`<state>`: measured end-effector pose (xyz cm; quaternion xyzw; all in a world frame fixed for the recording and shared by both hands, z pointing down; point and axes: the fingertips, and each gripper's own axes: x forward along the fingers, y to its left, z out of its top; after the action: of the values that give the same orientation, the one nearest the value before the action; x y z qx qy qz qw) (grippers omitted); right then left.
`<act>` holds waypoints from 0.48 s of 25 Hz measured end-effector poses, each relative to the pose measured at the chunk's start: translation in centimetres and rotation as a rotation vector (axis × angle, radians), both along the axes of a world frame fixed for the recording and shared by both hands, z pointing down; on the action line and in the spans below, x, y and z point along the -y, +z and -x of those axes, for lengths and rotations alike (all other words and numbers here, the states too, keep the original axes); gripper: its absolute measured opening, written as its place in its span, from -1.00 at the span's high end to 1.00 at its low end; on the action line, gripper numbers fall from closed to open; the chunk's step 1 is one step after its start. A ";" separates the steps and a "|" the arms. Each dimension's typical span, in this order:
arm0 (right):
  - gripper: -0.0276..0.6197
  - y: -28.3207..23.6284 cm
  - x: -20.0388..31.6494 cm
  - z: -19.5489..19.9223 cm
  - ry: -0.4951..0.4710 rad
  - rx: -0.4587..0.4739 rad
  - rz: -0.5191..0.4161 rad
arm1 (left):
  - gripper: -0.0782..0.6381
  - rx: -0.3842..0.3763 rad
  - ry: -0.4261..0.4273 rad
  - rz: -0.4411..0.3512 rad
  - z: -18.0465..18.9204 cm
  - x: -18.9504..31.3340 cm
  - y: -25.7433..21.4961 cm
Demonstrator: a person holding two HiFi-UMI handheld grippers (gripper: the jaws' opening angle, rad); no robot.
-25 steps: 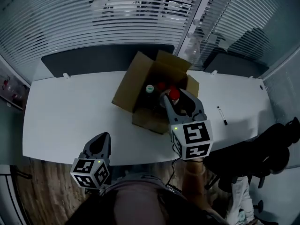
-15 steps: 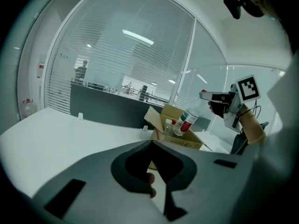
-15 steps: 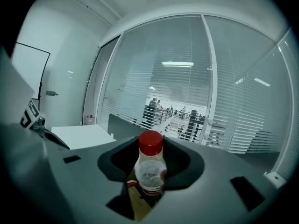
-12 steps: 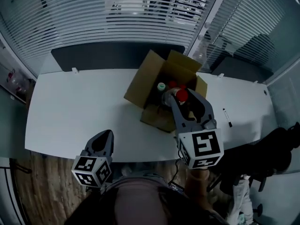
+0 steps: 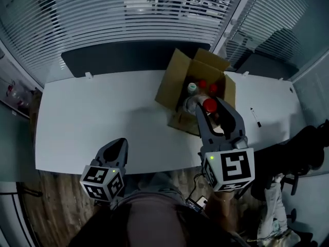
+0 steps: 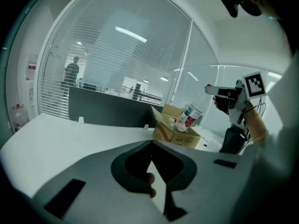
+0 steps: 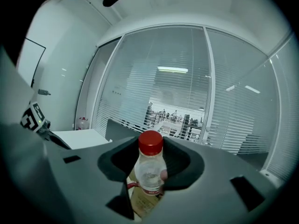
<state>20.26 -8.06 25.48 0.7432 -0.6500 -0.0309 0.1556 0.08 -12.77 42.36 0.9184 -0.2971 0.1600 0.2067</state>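
Bottle (image 7: 149, 171) clamped in our right gripper (image 5: 215, 115) above the box (image 5: 177, 78) at upper right; our left gripper (image 5: 117, 151), lower left, has jaws together.

White table (image 5: 103, 117) spans the room left to right, standing on a wood-pattern floor (image 5: 51, 210). A dark low screen (image 5: 113, 60) runs along its far edge. Beyond it is a glass wall with slatted blinds (image 5: 103, 19), divided by a white post (image 5: 234, 14). A black office chair (image 5: 303, 148) stands at near right. Strip lights (image 6: 131, 34) are lit behind the glass.
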 end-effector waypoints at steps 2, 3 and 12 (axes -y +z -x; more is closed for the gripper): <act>0.41 0.2 -0.1 1.0 0.018 0.002 0.000 | 0.76 0.000 0.020 -0.004 0.7 0.5 0.0; 0.41 0.2 -0.2 1.4 0.026 0.003 0.002 | 0.76 0.000 0.030 -0.005 1.0 0.7 0.0; 0.41 0.6 -0.4 4.9 0.102 -0.014 0.016 | 0.76 -0.005 0.142 -0.008 3.0 1.5 0.3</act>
<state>15.40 -7.66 26.11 0.7740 -0.6103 -0.0230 0.1673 -2.89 -14.24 42.63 0.9383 -0.2315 0.1708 0.1918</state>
